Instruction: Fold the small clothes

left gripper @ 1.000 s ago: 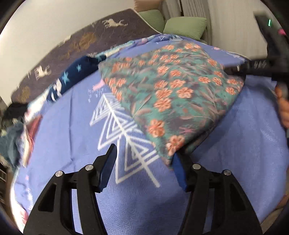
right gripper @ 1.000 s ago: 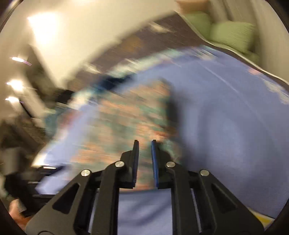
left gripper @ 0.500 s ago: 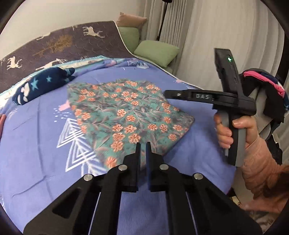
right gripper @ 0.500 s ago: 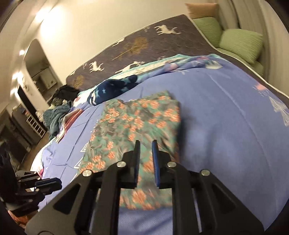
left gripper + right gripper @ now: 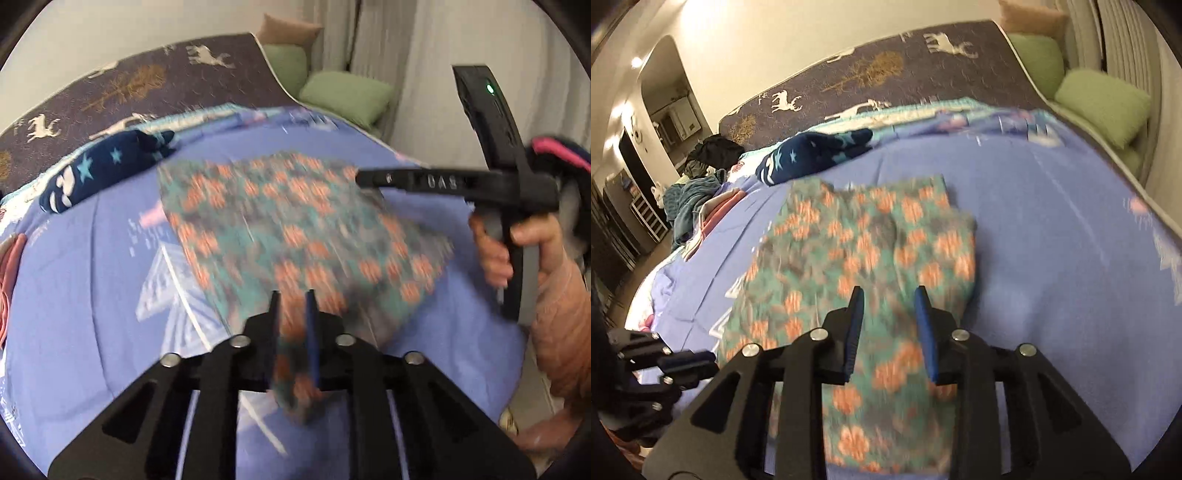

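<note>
- Between the fingers of the left gripper (image 5: 292,325) a corner of the floral garment (image 5: 295,229) shows, blurred; the jaws are opening, a narrow gap stands between them, and whether the pads touch the cloth cannot be told.
- Ahead of that gripper the garment, teal with orange flowers, spreads out over the blue bedsheet (image 5: 92,295), its near corner coming in under the gripper's frame.
- Up and to the right of the left gripper, the right gripper (image 5: 364,179) reaches in over the garment's far right edge, held by a hand (image 5: 517,251) in a pinkish sleeve (image 5: 561,332).
- Left of the garment, a white triangle print on the sheet runs beside the left gripper's left finger.
- Farther ahead and to the left lies a dark blue cloth with stars (image 5: 107,170), at the garment's far left corner.
- Seen from the right wrist, the right gripper (image 5: 891,325) has its jaws opening, the blue pads apart; the floral garment (image 5: 857,258) lies beneath and between them, with neither pad seen pressing it.
- Ahead of the right gripper the garment's right side is doubled over on itself, with a thick rounded edge just right of the right finger.
- Low to the left of the right gripper, the left gripper (image 5: 690,360) shows at the garment's left corner.
- Far ahead stand two green cushions (image 5: 1104,107) and a dark cover with deer and trees (image 5: 886,70).
</note>
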